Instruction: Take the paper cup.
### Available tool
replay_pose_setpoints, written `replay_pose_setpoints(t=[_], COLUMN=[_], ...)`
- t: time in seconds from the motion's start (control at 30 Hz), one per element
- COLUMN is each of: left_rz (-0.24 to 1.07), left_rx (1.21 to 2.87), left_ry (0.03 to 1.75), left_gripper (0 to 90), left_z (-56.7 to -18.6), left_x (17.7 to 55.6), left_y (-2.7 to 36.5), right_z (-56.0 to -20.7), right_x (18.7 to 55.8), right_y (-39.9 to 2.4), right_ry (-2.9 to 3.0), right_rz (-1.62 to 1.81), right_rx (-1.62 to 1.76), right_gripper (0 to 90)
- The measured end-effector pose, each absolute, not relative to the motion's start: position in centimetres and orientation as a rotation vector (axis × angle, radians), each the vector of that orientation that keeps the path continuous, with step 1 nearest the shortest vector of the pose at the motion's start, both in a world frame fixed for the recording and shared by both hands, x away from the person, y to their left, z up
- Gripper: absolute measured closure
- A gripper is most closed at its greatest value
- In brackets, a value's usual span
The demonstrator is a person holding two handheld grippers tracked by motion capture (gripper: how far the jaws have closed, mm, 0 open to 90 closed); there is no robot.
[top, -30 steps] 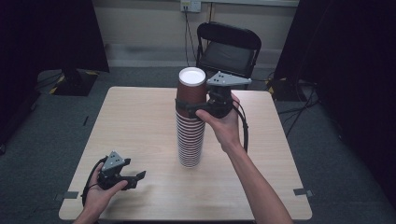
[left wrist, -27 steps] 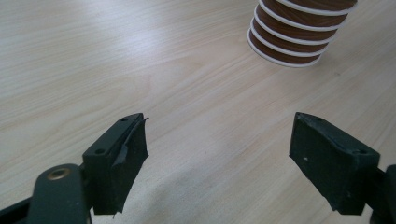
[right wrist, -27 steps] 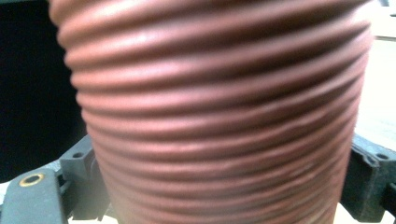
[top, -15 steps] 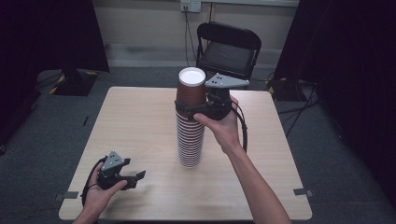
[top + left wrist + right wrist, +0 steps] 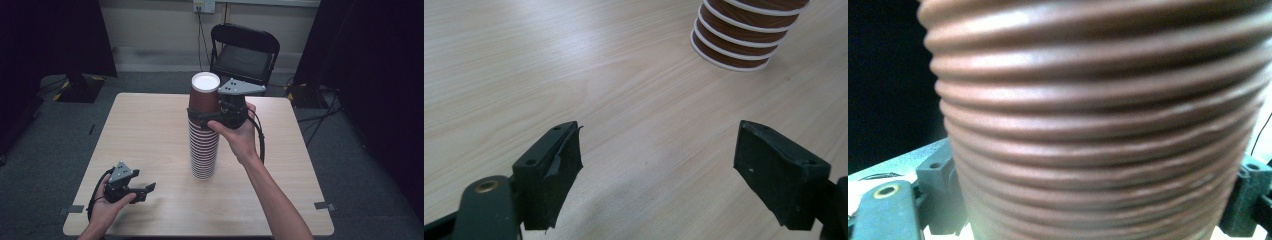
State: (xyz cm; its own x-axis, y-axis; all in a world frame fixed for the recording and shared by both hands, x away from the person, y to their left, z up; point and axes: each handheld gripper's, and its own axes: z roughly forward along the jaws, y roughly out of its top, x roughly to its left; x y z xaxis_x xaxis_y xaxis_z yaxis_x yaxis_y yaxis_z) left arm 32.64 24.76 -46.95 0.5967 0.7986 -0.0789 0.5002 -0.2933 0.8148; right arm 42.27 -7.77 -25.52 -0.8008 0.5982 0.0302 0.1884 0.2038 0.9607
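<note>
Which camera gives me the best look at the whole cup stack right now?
The high view: it shows the cup stack from its white top to the table, with the right gripper around its upper part. The right gripper view shows blurred brown ribs close up; the left gripper view shows its bottom rims.

Studio-like lab; black curtains (image 5: 50,35), folding chair (image 5: 245,50), lone table (image 5: 150,130).

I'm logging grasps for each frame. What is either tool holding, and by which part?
The right tool grips the top cup of the stack by its lower side wall; the left tool holds nothing.
</note>
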Motion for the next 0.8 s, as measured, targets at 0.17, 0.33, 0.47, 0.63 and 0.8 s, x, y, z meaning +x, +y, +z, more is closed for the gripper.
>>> replay_pose_setpoints(t=[0.17, 0.33, 0.47, 0.63, 0.8], left_rz=[0.429, 0.428, 0.431, 0.434, 0.437], left_rx=[1.97, 1.965, 1.968, 1.972, 1.969], left_ry=[1.025, 1.03, 1.027, 1.019, 1.017], left_gripper=[19.2, 19.4, 19.4, 19.4, 19.3], left_z=[-46.9, -46.9, -47.0, -46.9, -46.9], left_x=[32.6, 32.6, 32.6, 32.6, 32.6], left_y=[24.7, 24.7, 24.7, 24.6, 24.6], right_z=[-25.5, -24.8, -24.1, -23.8, -23.2], right_x=[42.3, 42.2, 42.2, 42.1, 42.1], right_y=[-7.8, -8.0, -8.2, -8.3, -8.4], right_ry=[2.136, 2.108, 2.099, 2.077, 2.064], right_rz=[1.625, 1.66, 1.67, 1.696, 1.717], right_rx=[0.741, 0.738, 0.729, 0.739, 0.736], right_gripper=[11.5, 11.8, 11.9, 12.0, 12.1])
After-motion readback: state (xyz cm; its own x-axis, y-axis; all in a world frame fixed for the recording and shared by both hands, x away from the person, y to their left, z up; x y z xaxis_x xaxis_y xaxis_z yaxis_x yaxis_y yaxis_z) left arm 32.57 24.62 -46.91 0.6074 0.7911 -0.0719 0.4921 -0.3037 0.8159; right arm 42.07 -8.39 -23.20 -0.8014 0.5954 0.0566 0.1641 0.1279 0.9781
